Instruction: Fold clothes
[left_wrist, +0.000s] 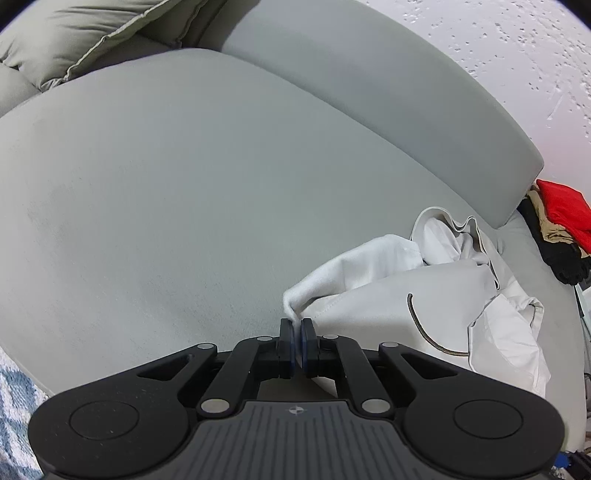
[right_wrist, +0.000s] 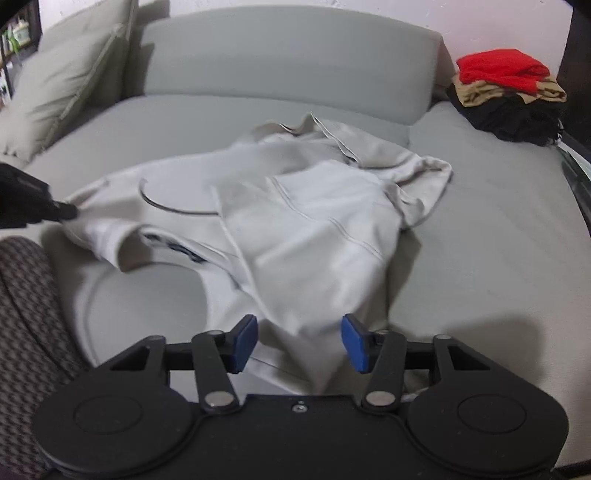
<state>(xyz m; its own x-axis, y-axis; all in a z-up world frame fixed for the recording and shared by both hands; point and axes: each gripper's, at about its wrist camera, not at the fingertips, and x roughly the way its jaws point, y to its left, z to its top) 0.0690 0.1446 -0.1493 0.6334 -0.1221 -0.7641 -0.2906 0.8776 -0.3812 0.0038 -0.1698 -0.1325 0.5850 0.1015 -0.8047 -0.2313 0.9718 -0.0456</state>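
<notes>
A white hoodie-like garment (left_wrist: 406, 295) lies crumpled on the grey sofa seat (left_wrist: 166, 203), with a dark drawstring curving across it. My left gripper (left_wrist: 297, 328) is shut on a pinched corner of that garment. In the right wrist view the same garment (right_wrist: 314, 229) spreads over the seat (right_wrist: 498, 221), and the left gripper (right_wrist: 66, 212) holds its left edge. My right gripper (right_wrist: 299, 341) hovers over the garment's near edge. Its blue pads (right_wrist: 245, 341) stand apart with a fold of cloth between them, not visibly squeezed.
A pile of red, tan and black clothes (right_wrist: 506, 85) sits at the sofa's right end, also the pile (left_wrist: 561, 218). A grey-green pillow (right_wrist: 62, 81) leans at the left. The backrest (right_wrist: 288, 62) runs behind. Dark patterned fabric (right_wrist: 22, 314) fills the lower left.
</notes>
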